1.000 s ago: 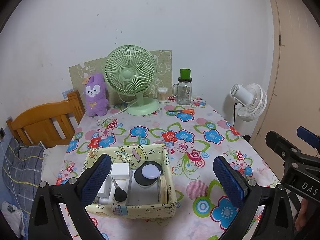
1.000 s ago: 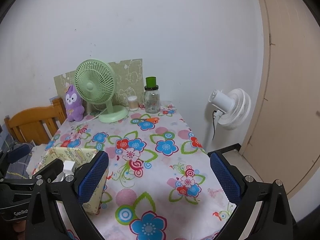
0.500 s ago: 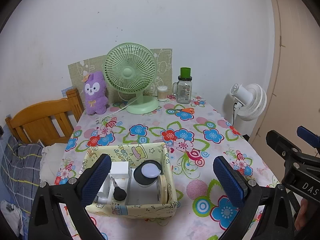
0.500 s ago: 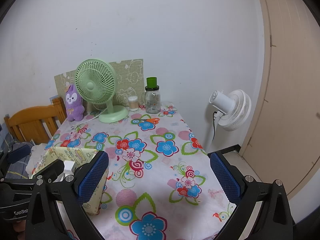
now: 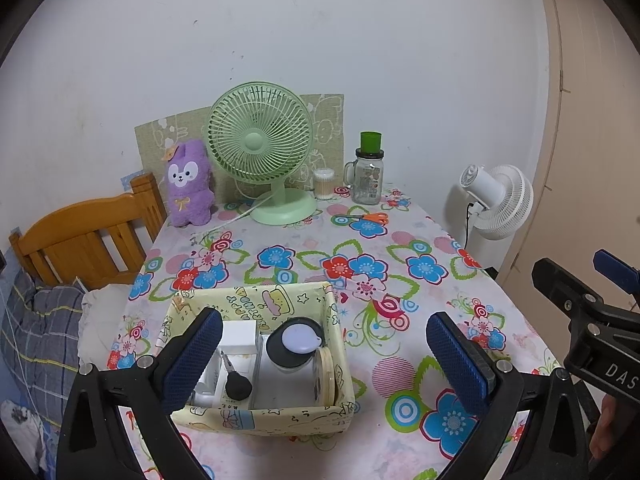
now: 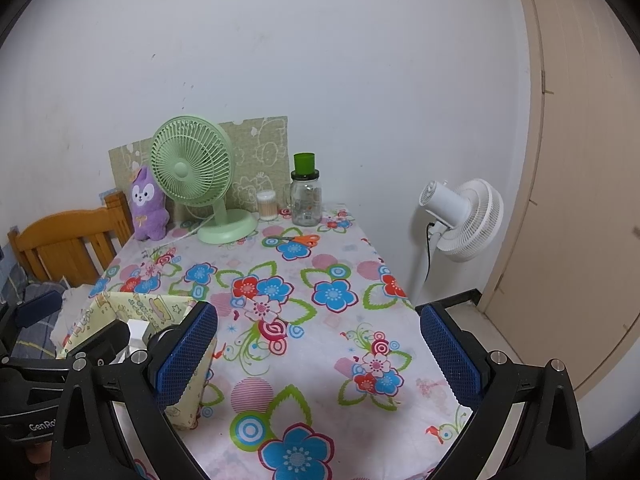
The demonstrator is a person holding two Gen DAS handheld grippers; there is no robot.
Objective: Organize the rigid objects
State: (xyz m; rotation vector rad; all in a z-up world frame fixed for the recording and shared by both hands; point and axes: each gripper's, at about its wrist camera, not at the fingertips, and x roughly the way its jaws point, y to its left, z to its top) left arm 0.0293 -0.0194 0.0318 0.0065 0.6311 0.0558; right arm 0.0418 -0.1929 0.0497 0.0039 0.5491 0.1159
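Nearest the camera, the left tongs hang released above the near left part of the tabletop, their blue pads spread wide with nothing between them. The right tongs are likewise spread and empty, held over the floral cloth to the right of the box.

Just beyond the left tongs sits the yellow cartoon-print storage box, near the left edge of the tabletop. It already holds the rigid items: a white box at the far left, a black-bulbed small tool in front of it, a black round container with a pale lilac lid, and a wooden disc standing on edge against the right wall. By this layout, the sorting looks largely done.

Farther off, orange-handled scissors lie loose on the cloth, well apart from the box. At the far edge stand a purple plush toy, a green desk fan, a cotton-swab jar and a glass jar with a green cap.

The risks are judgements. The box is light card; a pad dipping inside could catch its wall and drag it off the near left edge. The on-edge disc would topple if nudged. A reach for the scissors passes close to the fan's cable.
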